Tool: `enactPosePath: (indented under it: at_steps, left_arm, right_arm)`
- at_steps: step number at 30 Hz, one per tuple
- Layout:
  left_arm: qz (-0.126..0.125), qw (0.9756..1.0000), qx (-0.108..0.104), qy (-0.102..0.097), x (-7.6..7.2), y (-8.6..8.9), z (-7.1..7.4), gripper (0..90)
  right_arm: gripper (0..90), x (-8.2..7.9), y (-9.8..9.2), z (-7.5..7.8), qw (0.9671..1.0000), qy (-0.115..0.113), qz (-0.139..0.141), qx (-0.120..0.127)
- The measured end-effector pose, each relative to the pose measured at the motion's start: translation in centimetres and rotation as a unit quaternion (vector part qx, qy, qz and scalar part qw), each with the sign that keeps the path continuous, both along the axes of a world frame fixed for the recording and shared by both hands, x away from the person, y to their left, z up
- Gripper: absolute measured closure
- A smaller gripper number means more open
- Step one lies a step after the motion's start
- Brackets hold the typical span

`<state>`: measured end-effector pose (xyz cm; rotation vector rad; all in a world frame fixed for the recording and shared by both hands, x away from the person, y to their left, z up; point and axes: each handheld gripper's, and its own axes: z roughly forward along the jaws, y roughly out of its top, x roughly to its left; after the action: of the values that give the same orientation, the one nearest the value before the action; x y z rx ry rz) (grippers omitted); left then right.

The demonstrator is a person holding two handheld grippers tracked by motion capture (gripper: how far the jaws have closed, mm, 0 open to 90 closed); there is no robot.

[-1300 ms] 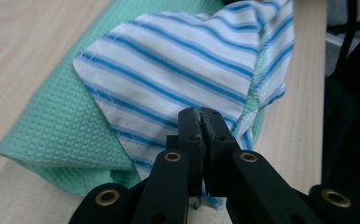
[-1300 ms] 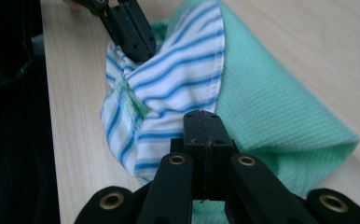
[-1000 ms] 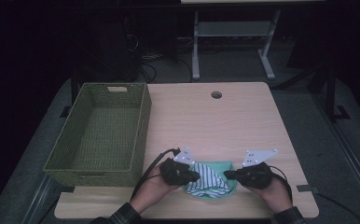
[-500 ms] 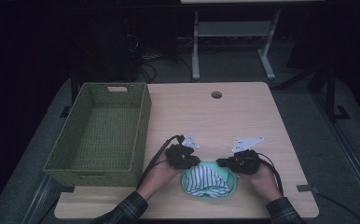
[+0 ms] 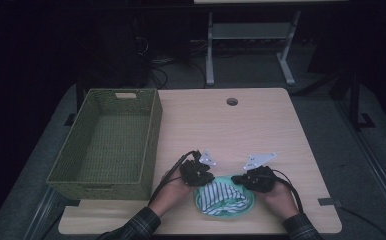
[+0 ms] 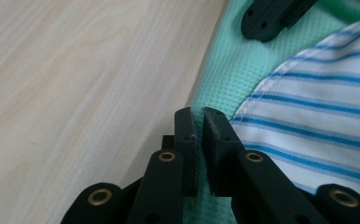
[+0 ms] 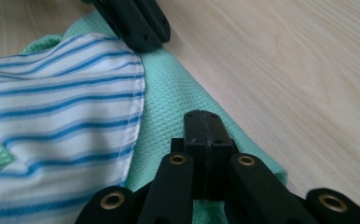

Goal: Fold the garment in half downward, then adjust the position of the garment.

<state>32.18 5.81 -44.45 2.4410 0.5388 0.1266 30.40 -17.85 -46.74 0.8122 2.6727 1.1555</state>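
I have a gripper in each hand, both low over the near edge of the surface [image 5: 261, 130]. My left gripper [image 5: 204, 178] sits at the left edge of the green cloth [image 5: 201, 201], and my right gripper [image 5: 242, 179] at its right edge, with the cloth bundle between them.

In the left gripper view, my left gripper [image 6: 200, 122] is clenched on the green cloth [image 6: 225, 70]: the waffle-textured edge runs up between the two pads, which stand almost together with only the fabric between them. Just to the right of the jaws lies the white cloth with blue stripes [image 6: 318, 107], its stitched hem resting on the green one. My other gripper's black jaws show at the top of that view, touching the green fabric.

In the right gripper view, my right gripper [image 7: 207, 122] is clamped tight, the pads pressed flush together over the edge of the green cloth [image 7: 169, 102], which passes beneath and behind them; I take it as pinching that edge. The striped cloth [image 7: 61, 102] lies to the left, overlapping the green.

From the high view, the striped cloth [image 5: 223, 195] is heaped on top of the green one, near the front edge of the surface. The woven green basket [image 5: 71, 165] stands well to the left, apart from the cloths.
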Motion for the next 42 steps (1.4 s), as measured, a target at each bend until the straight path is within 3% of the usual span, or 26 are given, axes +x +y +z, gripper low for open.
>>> enactPosePath:
  at_steps: [4, 10, 17, 21, 23, 31, 35, 42]
  left_arm:
    - [0.000, 0.9990, -0.045, 0.002, -1.1, 0.7, 1.5, 84.2]
    - [-0.023, 0.9971, -0.072, 0.005, -3.4, 0.7, 2.6, 85.4]
    - [-0.039, 0.9940, -0.100, 0.021, -5.5, 0.4, 2.5, 89.6]
    - [-0.054, 0.9940, -0.092, 0.027, -6.3, -0.1, 2.0, 89.8]
    - [-0.062, 0.9931, -0.091, 0.039, -6.7, -0.6, 1.5, 89.8]
    - [-0.088, 0.9913, -0.080, 0.056, -7.9, -2.1, 0.4, 89.7]
    - [-0.099, 0.9904, -0.066, 0.070, -7.9, -2.4, -0.2, 89.7]
    - [-0.104, 0.9908, -0.044, 0.074, -7.6, -2.7, -1.1, 89.7]
  right_arm:
    - [90.0, 0.0, 0.0, 0.0, 1.0000, -0.005, 0.000, -0.005]
    - [89.9, 0.4, 0.0, 0.1, 0.9997, -0.015, -0.012, -0.014]
    - [89.9, 1.7, -0.2, 1.6, 0.9995, -0.020, -0.015, 0.021]
    - [89.9, 2.5, 0.5, 1.9, 0.9996, -0.020, -0.008, 0.020]
    - [89.9, 3.3, 1.4, 1.7, 0.9997, -0.017, 0.004, 0.017]
    - [89.9, 3.7, 2.5, 0.9, 0.9998, -0.001, 0.018, 0.005]
    - [89.9, 3.8, 2.5, 0.5, 0.9998, 0.005, 0.021, 0.000]
    - [89.9, 3.8, 2.6, 0.1, 0.9996, 0.008, 0.026, -0.010]
